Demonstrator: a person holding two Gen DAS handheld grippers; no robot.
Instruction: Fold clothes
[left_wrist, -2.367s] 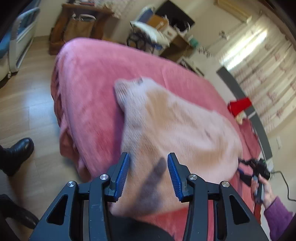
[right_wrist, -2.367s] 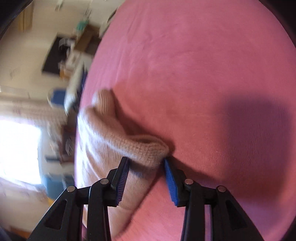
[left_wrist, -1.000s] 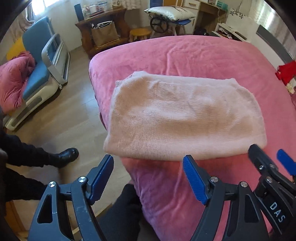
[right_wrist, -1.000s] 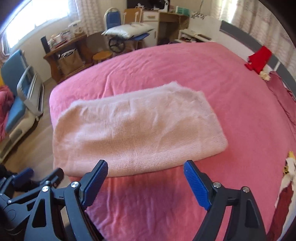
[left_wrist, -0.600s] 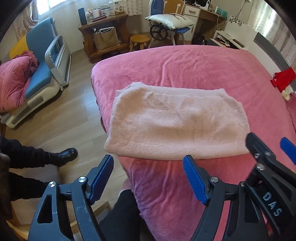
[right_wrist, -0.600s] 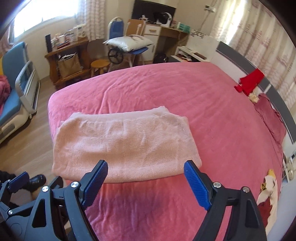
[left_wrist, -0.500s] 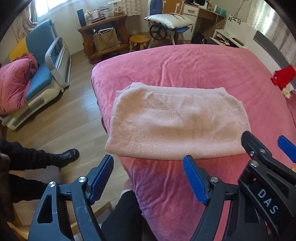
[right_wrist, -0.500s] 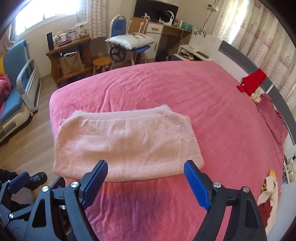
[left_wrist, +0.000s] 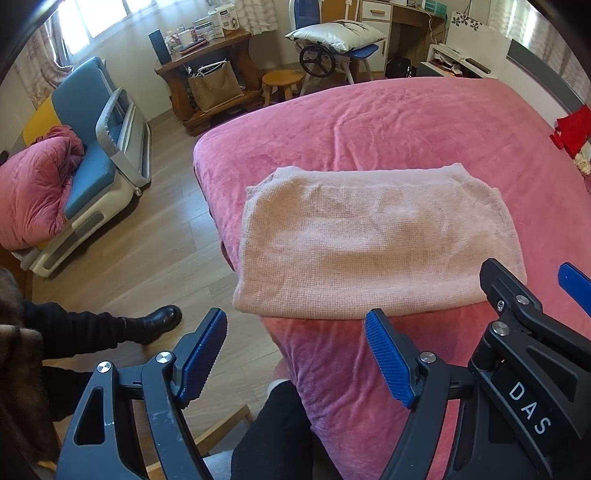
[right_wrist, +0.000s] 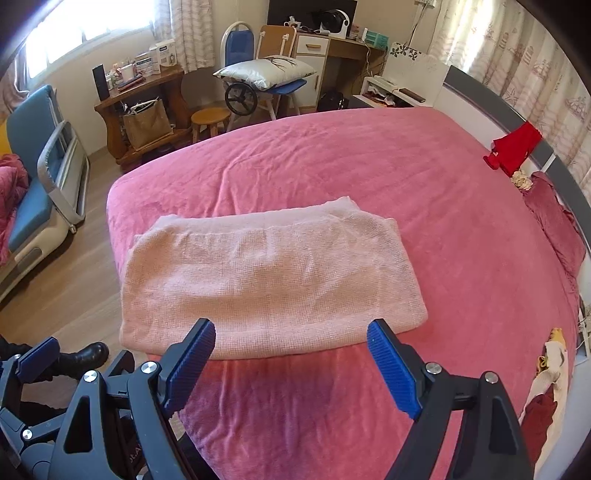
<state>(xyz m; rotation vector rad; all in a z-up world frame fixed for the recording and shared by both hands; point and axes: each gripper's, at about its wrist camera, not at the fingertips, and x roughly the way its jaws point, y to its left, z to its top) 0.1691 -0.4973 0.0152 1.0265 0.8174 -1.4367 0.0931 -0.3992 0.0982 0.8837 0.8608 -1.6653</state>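
A pale pink knitted garment (left_wrist: 376, 240) (right_wrist: 269, 273) lies folded into a flat rectangle near the front corner of the pink bed (left_wrist: 406, 125) (right_wrist: 406, 184). My left gripper (left_wrist: 295, 332) hangs open above the bed's near edge, short of the garment's front hem, with nothing between its blue pads. My right gripper (right_wrist: 290, 341) is likewise open and empty, just in front of that hem. The right gripper's black body shows at the right edge of the left wrist view, and the left gripper's at the lower left of the right wrist view.
A person's black boot (left_wrist: 155, 323) and dark trouser leg stand on the wooden floor left of the bed. A blue armchair (left_wrist: 96, 155) holds a pink blanket. A wooden desk, stool (right_wrist: 208, 118) and chair with pillow line the far wall. Red cloth (right_wrist: 515, 147) lies by the headboard.
Both grippers have risen and drawn back from the folded garment, which now looks smaller and farther off. Earlier still, the jaws were narrow on the cloth; they now stand wide.
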